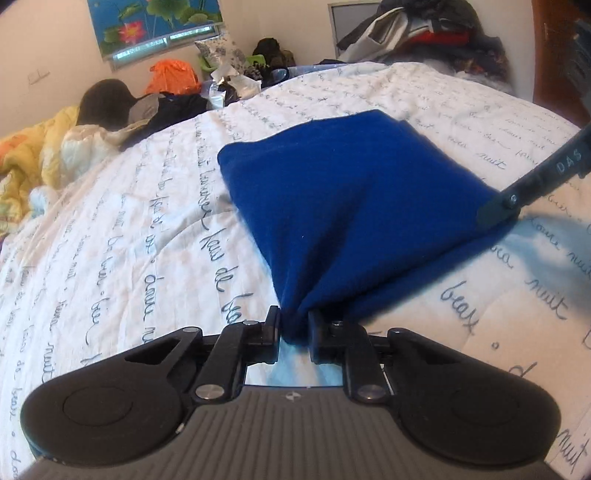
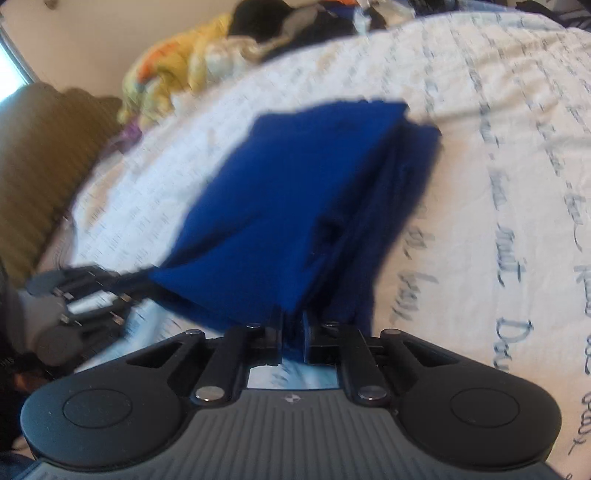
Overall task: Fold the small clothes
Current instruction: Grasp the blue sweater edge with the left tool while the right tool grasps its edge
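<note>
A blue cloth (image 1: 343, 192) lies partly folded on the white bedspread (image 1: 129, 221) with script writing. My left gripper (image 1: 293, 328) is shut on the near corner of the blue cloth and lifts it off the bed. My right gripper (image 2: 293, 332) is shut on another near corner of the same cloth (image 2: 295, 192). In the left wrist view the right gripper (image 1: 498, 212) comes in from the right edge, pinching the cloth's right corner. In the right wrist view the left gripper (image 2: 144, 280) shows at the left, blurred. The cloth hangs stretched between both grippers.
A yellow and orange quilt (image 1: 33, 162) is bunched at the bed's far left. Dark clothes and an orange bag (image 1: 171, 75) lie behind the bed. A clothes pile (image 1: 424, 33) sits at the far right. A brown ribbed cushion (image 2: 40, 166) stands left of the bed.
</note>
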### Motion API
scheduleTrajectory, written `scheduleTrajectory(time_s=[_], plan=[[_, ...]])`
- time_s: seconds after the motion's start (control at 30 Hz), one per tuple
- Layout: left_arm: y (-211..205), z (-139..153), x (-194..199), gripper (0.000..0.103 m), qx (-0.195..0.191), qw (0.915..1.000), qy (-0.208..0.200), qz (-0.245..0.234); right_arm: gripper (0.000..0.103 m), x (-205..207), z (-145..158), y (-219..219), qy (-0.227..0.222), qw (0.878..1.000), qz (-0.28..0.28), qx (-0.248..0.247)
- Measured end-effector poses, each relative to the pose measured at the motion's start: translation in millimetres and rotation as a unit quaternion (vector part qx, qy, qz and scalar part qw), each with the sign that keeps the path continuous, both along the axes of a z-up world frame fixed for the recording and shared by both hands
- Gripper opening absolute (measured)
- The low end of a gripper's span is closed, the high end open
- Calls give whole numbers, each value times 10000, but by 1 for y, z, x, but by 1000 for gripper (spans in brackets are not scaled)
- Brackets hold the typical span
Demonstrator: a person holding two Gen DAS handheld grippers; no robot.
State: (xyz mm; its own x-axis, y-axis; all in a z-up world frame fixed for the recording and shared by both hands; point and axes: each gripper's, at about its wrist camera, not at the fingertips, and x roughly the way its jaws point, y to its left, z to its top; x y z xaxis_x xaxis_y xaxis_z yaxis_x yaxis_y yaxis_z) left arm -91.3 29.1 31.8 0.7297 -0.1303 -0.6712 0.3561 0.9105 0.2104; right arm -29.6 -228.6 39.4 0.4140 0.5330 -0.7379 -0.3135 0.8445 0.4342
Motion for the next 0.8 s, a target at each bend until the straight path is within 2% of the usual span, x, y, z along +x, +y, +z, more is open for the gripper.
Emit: scheduleTrajectory(time_s=[0.03,0.1,0.17,0.2,0.27,0.33,0.37,0.4,0.43,0.47,0.5,0.53,0.57,0.6,0.67,0.7,0.73,0.77,0.8], plan=[[1,5,-2,27,-19,10000,71,-14,9,3,0,-4,132,9998,-57,104],[5,21,-7,45,-370,9993,39,3,11,5,15,-10,51,9997,-207,114],[5,36,-9,89,-773,9968,-173,-132,12,9,39,-14,-319,9983,-374,299],[-2,40,-5,93,-827,9959,-310,-176,14,17,48,-13,-468,9974,-385,388],[-18,38,10,86,-830,9957,-316,-244,14,41,61,2,-653,9966,-358,363],[-32,27,35,79,-1044,9940,107,-315,14,73,59,26,-610,9977,-100,267],[-37,17,47,77,-1128,9924,391,-305,14,88,52,39,-513,9986,-21,97],[-39,6,55,77,-1078,9919,596,-300,14,104,40,51,-420,9987,49,-284],[-39,-4,55,78,-1010,9930,484,-366,14,115,25,61,-320,9962,89,-801],[-37,-8,51,78,-1011,9931,378,-456,12,119,13,60,-496,9949,226,-852],[-34,-8,48,78,-1032,9928,378,-471,10,120,6,47,-581,9967,220,-526],[-31,-5,46,78,-1046,9926,440,-435,10,124,5,32,-265,9996,-6,-72],[-28,-1,44,77,-1106,9920,498,-363,10,124,7,23,-21,9997,-188,154],[-22,3,38,76,-1252,9903,524,-289,10,118,14,22,-2,9995,-283,105],[-17,7,35,80,-1416,9881,524,-276,14,89,35,32,-435,9981,-247,-352],[-18,4,37,81,-1415,9877,605,-263,15,73,41,35,-617,9973,-180,-351],[-20,-3,42,82,-1397,9874,714,-206,16,60,41,37,-589,9981,-79,-137],[-22,-8,42,89,-1355,9889,580,-169,21,52,29,42,-402,9991,149,-54],[-26,-12,43,92,-1253,9907,500,-173,23,48,11,50,-210,9986,348,-342]])
